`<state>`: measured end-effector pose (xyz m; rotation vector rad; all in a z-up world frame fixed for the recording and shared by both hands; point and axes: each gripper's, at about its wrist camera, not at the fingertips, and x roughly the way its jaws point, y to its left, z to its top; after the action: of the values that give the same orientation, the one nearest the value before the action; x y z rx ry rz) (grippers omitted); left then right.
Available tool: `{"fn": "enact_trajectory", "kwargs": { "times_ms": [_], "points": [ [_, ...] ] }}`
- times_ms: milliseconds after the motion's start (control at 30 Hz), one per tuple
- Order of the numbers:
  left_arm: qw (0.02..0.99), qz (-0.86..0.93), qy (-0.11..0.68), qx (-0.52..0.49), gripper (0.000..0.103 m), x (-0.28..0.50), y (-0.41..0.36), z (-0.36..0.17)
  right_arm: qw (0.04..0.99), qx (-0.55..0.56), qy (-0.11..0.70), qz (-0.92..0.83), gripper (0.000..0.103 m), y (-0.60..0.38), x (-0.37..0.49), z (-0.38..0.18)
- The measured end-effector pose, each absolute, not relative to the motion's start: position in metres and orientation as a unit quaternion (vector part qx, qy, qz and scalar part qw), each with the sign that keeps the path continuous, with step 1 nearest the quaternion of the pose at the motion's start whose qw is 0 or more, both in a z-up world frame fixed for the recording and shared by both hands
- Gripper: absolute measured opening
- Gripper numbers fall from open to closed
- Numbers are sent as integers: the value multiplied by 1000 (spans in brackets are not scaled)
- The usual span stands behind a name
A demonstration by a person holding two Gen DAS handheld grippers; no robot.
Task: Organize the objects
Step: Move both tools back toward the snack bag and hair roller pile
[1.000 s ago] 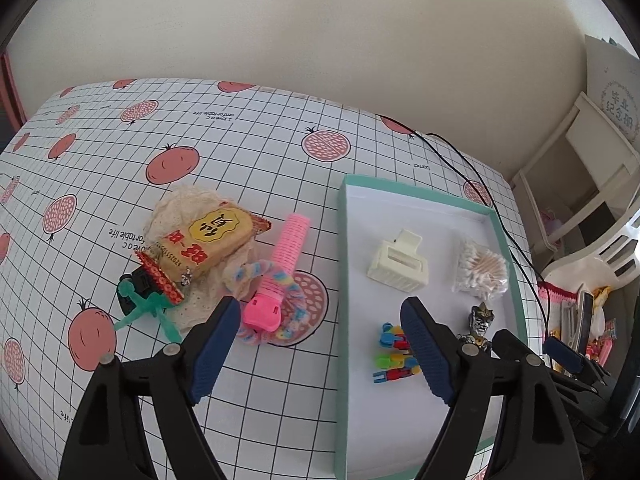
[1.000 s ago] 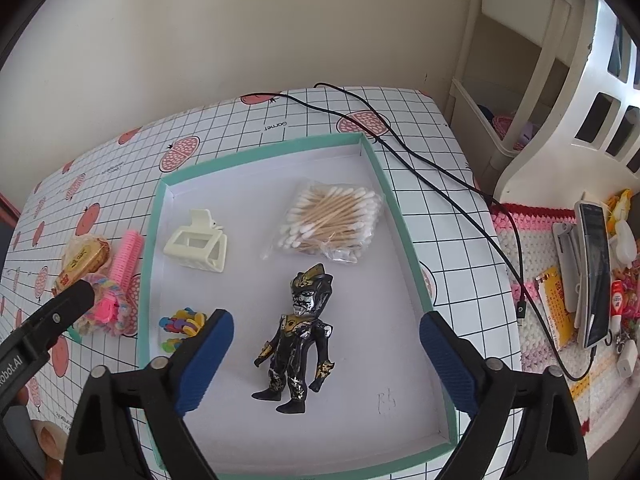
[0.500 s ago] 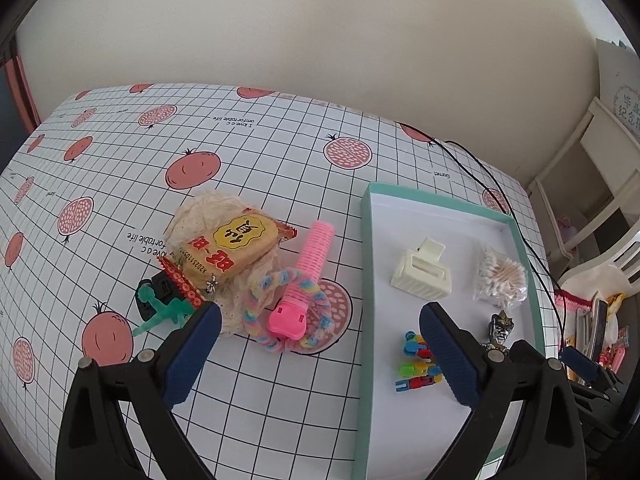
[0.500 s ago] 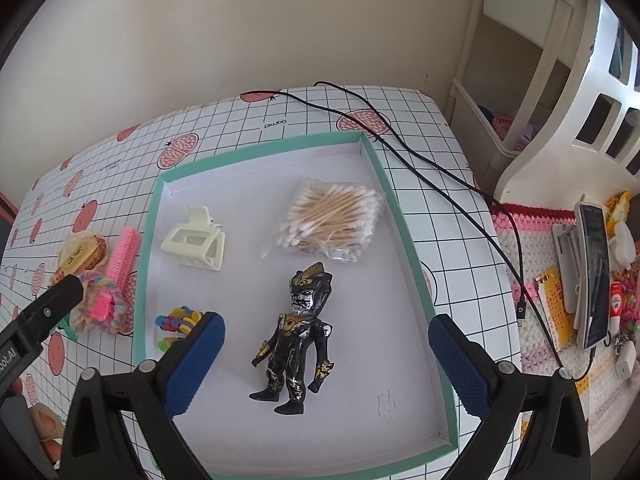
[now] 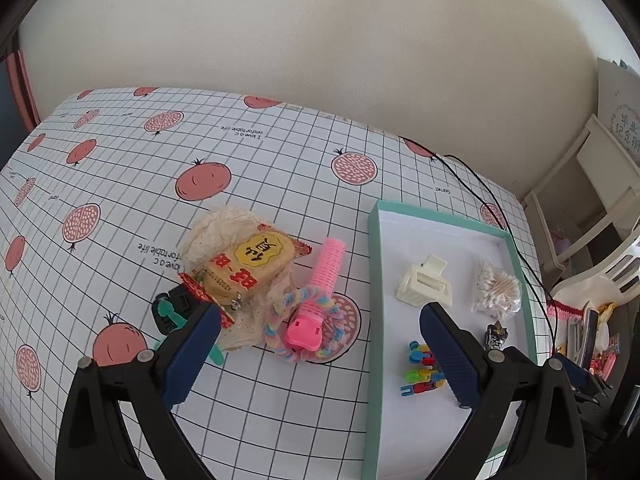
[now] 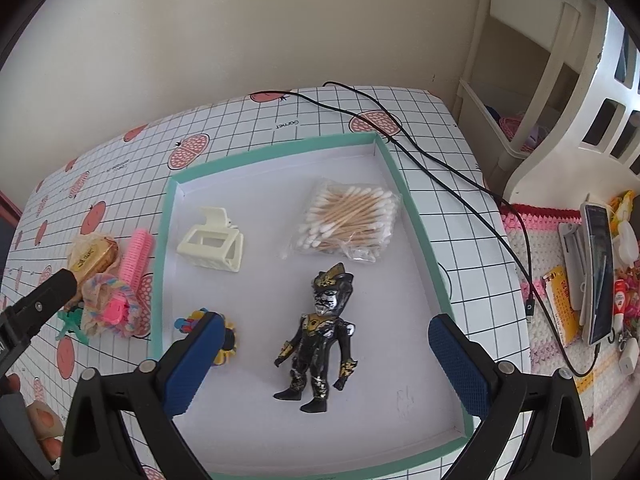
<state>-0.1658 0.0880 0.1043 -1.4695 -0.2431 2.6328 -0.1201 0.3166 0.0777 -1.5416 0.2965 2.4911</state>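
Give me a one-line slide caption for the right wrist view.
Open right gripper hovers over the black figure in the teal tray.

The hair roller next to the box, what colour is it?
Pink. The hair roller shows best in the left wrist view.

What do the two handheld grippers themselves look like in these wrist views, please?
Both the left gripper and right gripper have glossy black plastic arms with small silver screws, each ending in dark blue, finely ribbed pads. In the right view, the left gripper's black body carries white lettering at the frame's edge. No cables or sleeves are visible.
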Motion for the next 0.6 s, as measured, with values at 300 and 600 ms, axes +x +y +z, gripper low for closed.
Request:
{"fn": "enact_trajectory", "kwargs": {
  "times_ms": [300, 600],
  "points": [
    [43, 877, -115, -464, 100, -173, 30, 134, 48, -491, 93, 865, 103, 262, -130, 117],
    [-23, 882, -139, -450, 100, -174, -32, 142, -2, -490, 89, 867, 103, 206, -150, 118]
  ]
}}
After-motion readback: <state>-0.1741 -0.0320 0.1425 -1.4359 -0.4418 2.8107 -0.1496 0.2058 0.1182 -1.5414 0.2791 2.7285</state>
